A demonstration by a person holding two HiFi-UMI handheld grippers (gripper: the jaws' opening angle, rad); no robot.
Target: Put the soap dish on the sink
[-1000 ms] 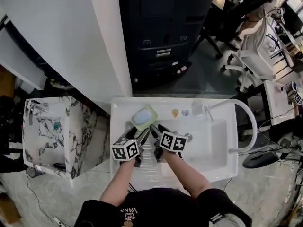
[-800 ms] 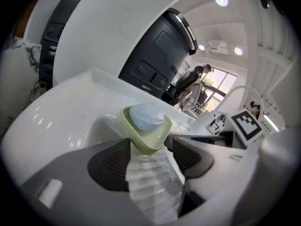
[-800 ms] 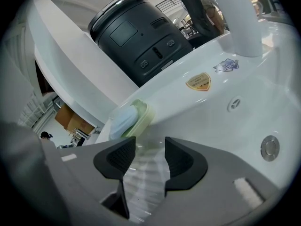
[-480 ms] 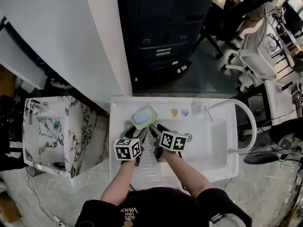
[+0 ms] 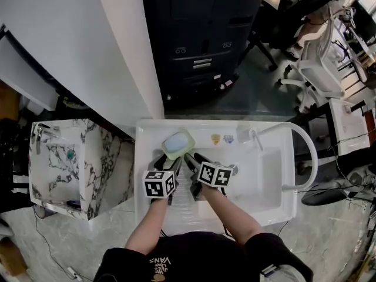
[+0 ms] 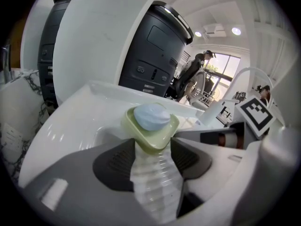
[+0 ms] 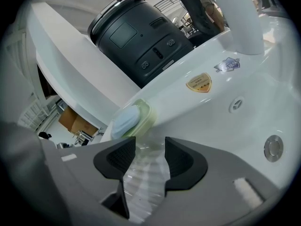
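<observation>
The dish (image 6: 158, 139), carrying its soap (image 6: 151, 117), is sitting on the back left ledge of the sink (image 5: 261, 184). Its near corner is lying between the tips of the left tool (image 6: 151, 150), whose wide jaws are closing. The pads seem not to be pressing, though the angle is leaving that unsure. Pinching only that corner is risking tipping the dish or sliding the soap off. The right tool (image 7: 149, 147) is hovering just beside, jaws apart and empty.
</observation>
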